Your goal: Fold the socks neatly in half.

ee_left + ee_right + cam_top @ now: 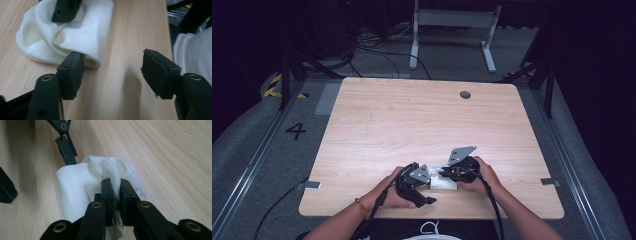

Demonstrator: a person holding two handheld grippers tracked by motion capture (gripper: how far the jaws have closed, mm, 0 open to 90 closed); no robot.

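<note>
Down at the near edge of the wooden table (382,120), both grippers work on a white knitted cloth (443,183), bunched into a soft lump. Taking that cloth as the landmark: the left gripper (424,199) lies just to its left and a little nearer the person, tips pointing at it. In the left gripper view its jaws stand spread, with bare wood in the gap; one pad (71,72) sits against the folded hem of the cloth (75,37), the other pad (156,71) well clear of it. Nothing is pinched between them.

The right gripper (447,174) comes at the cloth from its right side. In the right gripper view its fingers (108,195) are pressed nearly together, clamping a raised fold of the cloth (82,182) between them.

Beyond the cloth, the tabletop runs far to a small round dark grommet (465,94) near the back edge.
</note>
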